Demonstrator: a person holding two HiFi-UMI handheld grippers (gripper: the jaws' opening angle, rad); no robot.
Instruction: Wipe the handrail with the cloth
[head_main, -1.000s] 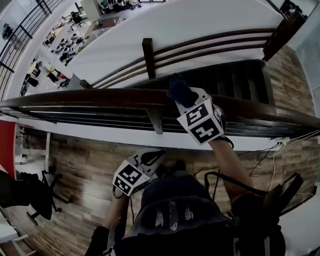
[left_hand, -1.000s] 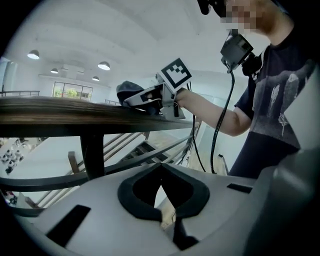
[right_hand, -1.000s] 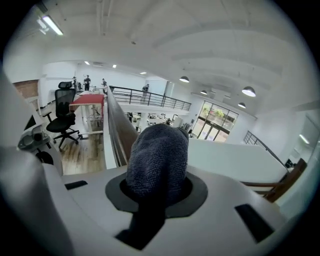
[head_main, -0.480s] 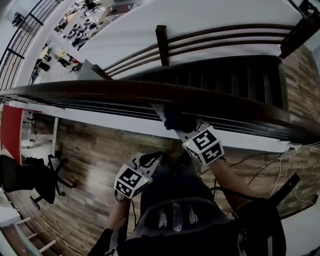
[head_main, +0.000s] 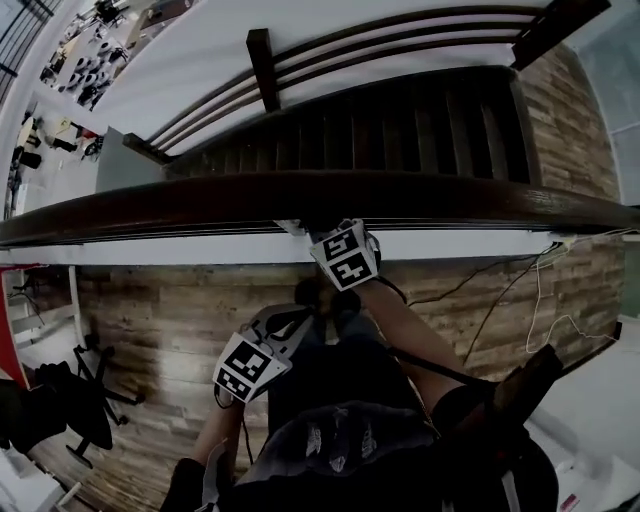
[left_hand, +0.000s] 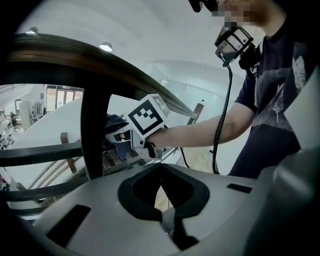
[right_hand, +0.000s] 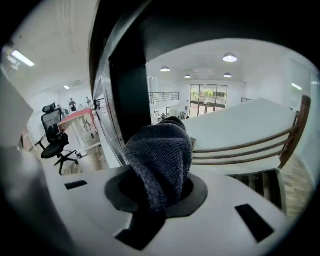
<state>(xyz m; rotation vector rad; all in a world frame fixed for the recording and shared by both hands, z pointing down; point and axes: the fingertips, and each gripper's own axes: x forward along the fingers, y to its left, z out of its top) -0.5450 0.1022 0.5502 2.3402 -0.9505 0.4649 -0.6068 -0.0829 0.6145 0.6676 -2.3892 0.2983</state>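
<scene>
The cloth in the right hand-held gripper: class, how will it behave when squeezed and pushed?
Probably floppy: the cloth bulges and folds over where the right hand-held gripper pinches it. Likely light and not slippery, given its looped, towel-like weave. It should mould to the handrail when pressed.

The head view looks steeply down onto the handrail (head_main: 450, 195), while both gripper views look at it from close beneath.

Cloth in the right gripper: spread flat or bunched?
Bunched. The cloth sticks out of the right gripper as a rounded wad, clamped between its jaws, not laid flat.
</scene>
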